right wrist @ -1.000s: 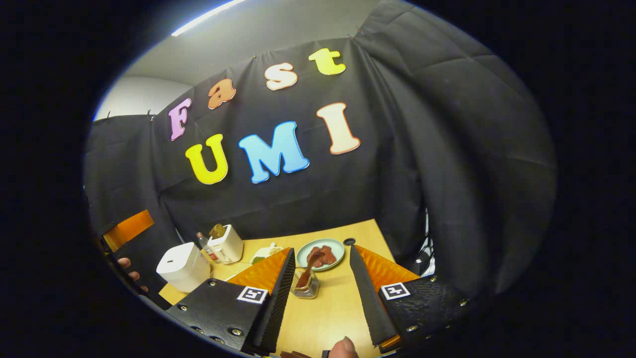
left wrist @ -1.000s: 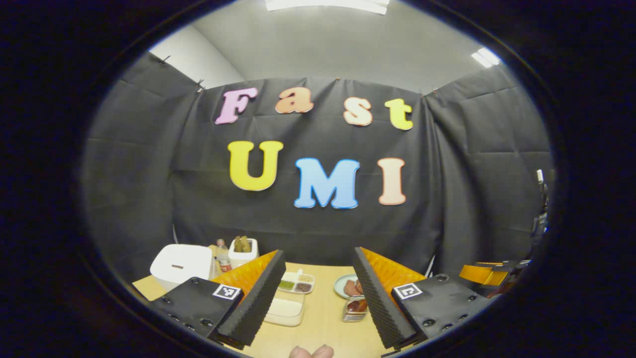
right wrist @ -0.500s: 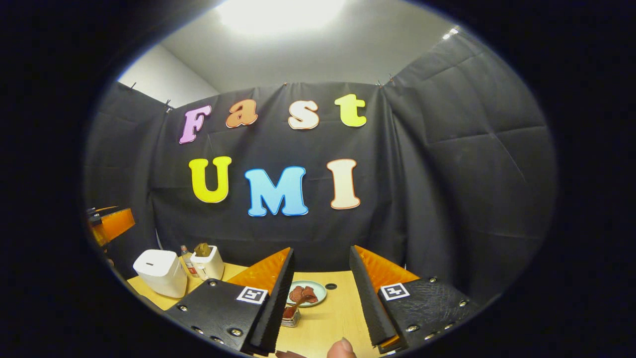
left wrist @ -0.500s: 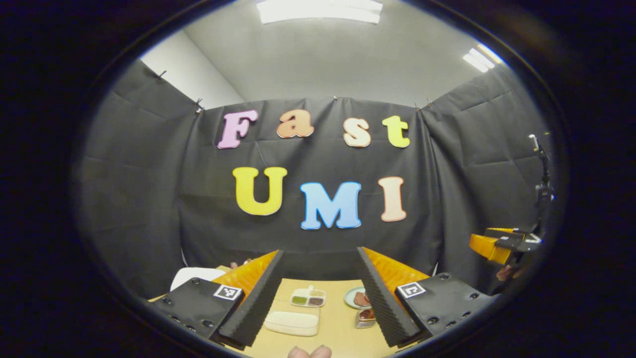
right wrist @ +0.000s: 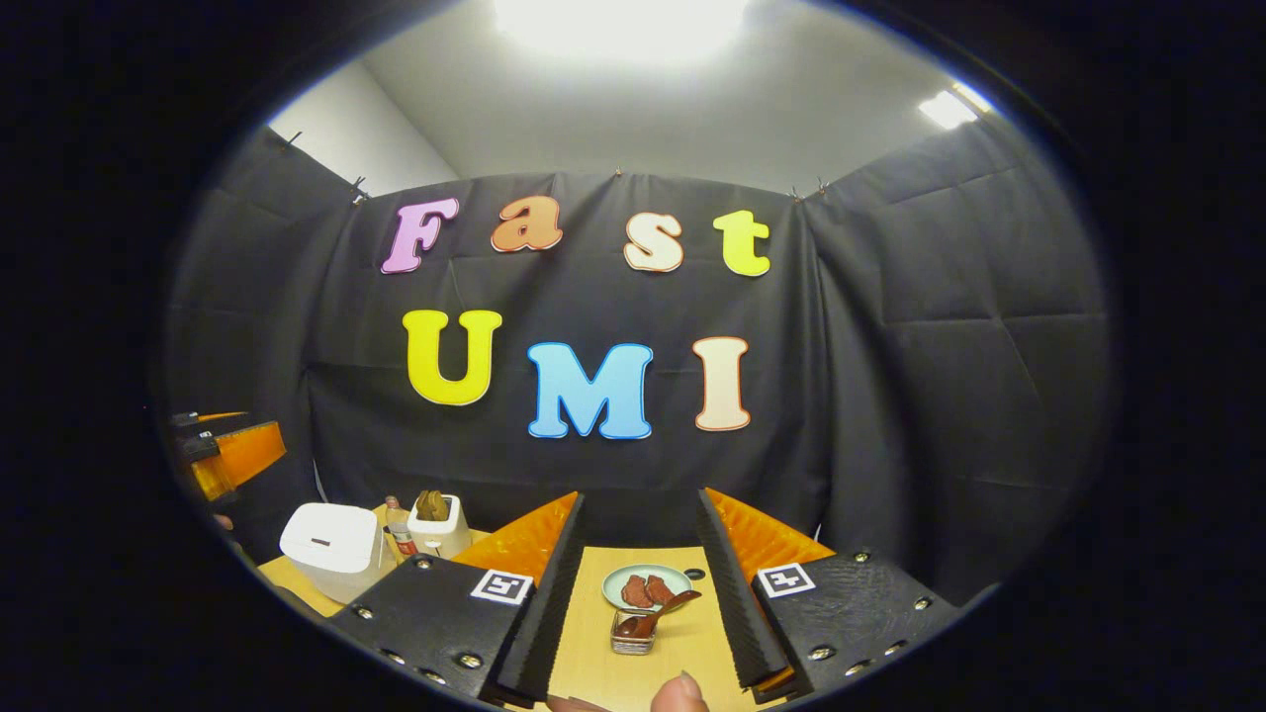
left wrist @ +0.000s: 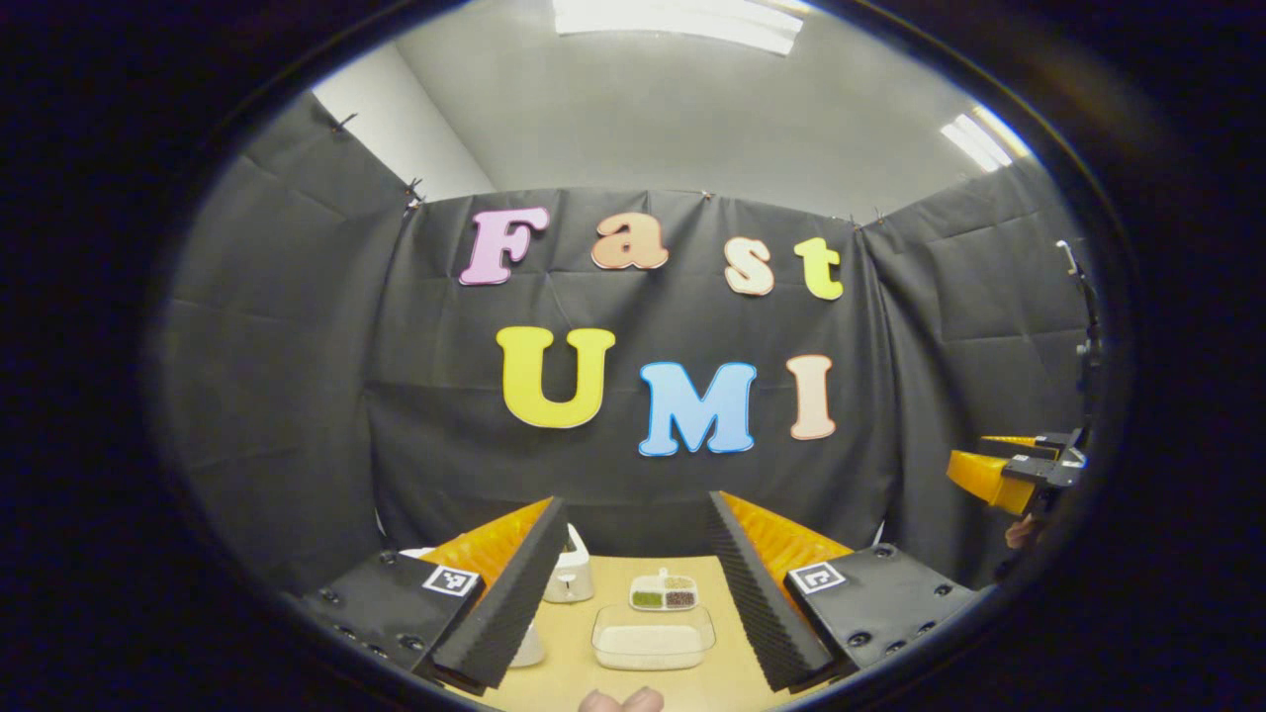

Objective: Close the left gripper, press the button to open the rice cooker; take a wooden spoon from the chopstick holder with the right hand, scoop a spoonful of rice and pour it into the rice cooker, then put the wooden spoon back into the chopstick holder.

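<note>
Ceiling light panels [left wrist: 678, 20] give bright, even light; the one in the right gripper view [right wrist: 618, 25] is blown out. Heavy fisheye bending at edges. Focus sharp, shadows on desk [right wrist: 682, 648] soft.

Setting: recording booth, kitchen mock-up.
Walls: black cloth [right wrist: 940, 326] pinned up.
Surface: light wooden table [right wrist: 682, 643].
Props: white rice cooker [right wrist: 331, 549].

Bottle [right wrist: 401, 537] and chopstick holder [right wrist: 436, 526] crowd rice cooker [right wrist: 329, 547]
</note>
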Demonstrator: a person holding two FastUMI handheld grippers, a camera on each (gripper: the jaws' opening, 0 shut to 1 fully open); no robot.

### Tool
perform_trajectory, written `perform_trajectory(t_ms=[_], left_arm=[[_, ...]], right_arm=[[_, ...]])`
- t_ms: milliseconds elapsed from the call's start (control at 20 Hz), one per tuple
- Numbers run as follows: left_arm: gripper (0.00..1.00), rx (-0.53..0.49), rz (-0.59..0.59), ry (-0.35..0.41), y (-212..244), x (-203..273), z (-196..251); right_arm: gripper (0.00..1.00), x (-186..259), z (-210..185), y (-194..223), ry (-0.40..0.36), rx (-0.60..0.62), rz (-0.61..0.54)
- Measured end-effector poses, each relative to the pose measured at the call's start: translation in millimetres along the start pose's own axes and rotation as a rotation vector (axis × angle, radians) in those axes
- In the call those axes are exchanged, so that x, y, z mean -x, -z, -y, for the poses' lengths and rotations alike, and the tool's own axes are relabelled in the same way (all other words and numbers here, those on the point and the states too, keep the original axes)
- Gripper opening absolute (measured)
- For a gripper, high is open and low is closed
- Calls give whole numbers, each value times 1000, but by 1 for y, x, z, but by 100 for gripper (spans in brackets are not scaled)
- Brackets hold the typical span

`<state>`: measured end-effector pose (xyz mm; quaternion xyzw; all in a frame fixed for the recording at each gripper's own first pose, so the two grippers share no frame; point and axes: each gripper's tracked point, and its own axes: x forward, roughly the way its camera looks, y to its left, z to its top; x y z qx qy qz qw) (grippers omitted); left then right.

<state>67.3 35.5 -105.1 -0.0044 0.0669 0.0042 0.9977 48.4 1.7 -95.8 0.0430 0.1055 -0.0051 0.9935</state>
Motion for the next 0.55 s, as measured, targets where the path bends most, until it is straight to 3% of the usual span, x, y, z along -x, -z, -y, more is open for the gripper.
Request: perform_trajectory(t_ms=[200, 550], left_arm=[[98, 11, -10, -13, 1, 0, -26], [98, 15, -19, -28, 3, -1, -30]], right_arm=[[68, 2, -22, 2, -9, -3, -24], [68, -4, -19, -3, -6, -11, -27]])
